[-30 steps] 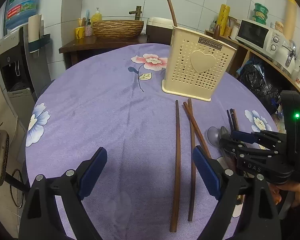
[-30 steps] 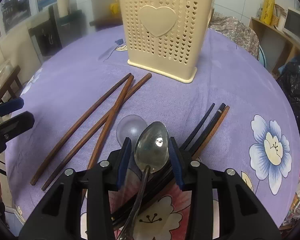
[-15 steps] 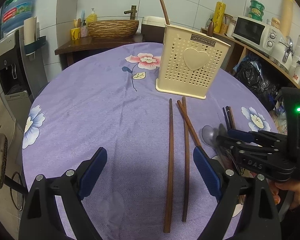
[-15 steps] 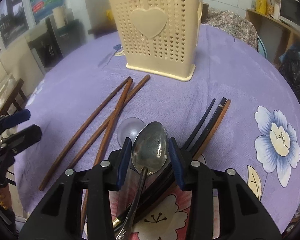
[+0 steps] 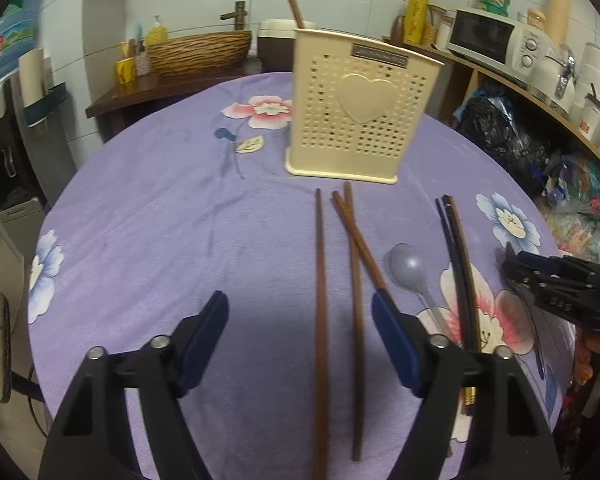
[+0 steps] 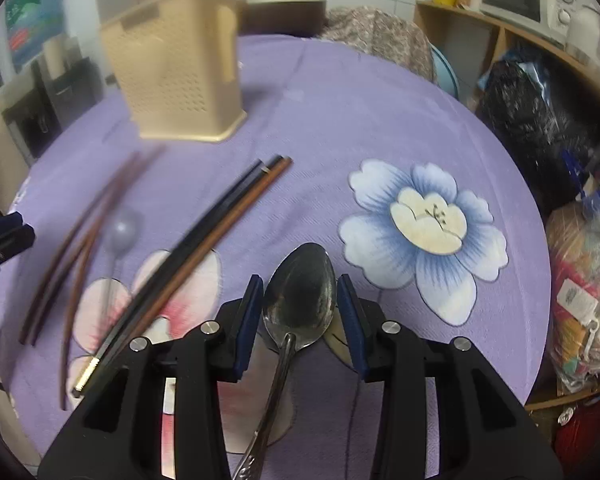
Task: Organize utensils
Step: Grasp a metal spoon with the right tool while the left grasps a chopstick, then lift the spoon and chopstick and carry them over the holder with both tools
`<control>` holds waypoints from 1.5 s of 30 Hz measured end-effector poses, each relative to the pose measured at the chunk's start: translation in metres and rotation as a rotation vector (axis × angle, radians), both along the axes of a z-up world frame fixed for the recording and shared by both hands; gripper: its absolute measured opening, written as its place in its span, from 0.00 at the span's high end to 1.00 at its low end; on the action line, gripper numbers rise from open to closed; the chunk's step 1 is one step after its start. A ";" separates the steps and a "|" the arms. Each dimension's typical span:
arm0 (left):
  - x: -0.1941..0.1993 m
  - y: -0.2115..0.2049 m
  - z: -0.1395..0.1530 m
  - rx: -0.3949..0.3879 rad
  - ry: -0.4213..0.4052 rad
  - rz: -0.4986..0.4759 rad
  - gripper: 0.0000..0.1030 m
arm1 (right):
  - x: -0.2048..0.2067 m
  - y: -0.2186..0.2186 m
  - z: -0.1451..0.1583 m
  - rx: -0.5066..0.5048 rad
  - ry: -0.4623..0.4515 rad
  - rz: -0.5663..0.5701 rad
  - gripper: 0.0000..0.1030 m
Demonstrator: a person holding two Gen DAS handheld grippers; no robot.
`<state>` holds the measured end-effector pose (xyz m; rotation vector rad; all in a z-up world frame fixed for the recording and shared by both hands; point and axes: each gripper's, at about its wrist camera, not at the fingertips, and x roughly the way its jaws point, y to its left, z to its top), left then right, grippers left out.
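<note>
My right gripper [image 6: 300, 304] is shut on a metal spoon [image 6: 300, 288], bowl pointing forward, held above the purple floral tablecloth [image 6: 340, 128]. It also shows in the left wrist view [image 5: 556, 284] at the right. My left gripper [image 5: 300, 336] is open and empty, low over brown wooden chopsticks [image 5: 320, 300]. A cream perforated utensil holder [image 5: 360, 116] with a heart stands upright behind them, one chopstick inside. A grey plastic spoon [image 5: 410, 270] and dark chopsticks [image 5: 458, 264] lie to the right.
The round table's edge [image 6: 532, 280] curves close on the right, with bags [image 6: 580, 280] beyond it. A shelf with a microwave [image 5: 496, 38] runs along the right wall. A woven basin [image 5: 198, 52] sits on a stand behind the table.
My right gripper has lifted the metal spoon off the pile and swung right and back; the view is blurred by motion. The left gripper has shifted slightly forward over the brown chopsticks.
</note>
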<state>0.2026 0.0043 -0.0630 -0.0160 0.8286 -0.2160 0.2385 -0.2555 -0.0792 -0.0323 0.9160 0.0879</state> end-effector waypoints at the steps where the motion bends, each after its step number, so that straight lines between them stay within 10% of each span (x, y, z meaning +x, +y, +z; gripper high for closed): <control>1: 0.002 -0.002 -0.001 -0.001 0.010 -0.004 0.40 | 0.001 -0.002 -0.003 0.001 0.007 -0.009 0.62; 36: 0.101 -0.049 -0.021 0.150 0.138 0.005 0.84 | -0.006 0.001 -0.009 0.036 0.004 -0.140 0.49; 45: 0.107 -0.053 -0.020 0.153 0.134 0.017 0.92 | 0.006 0.005 -0.009 -0.001 -0.016 -0.169 0.63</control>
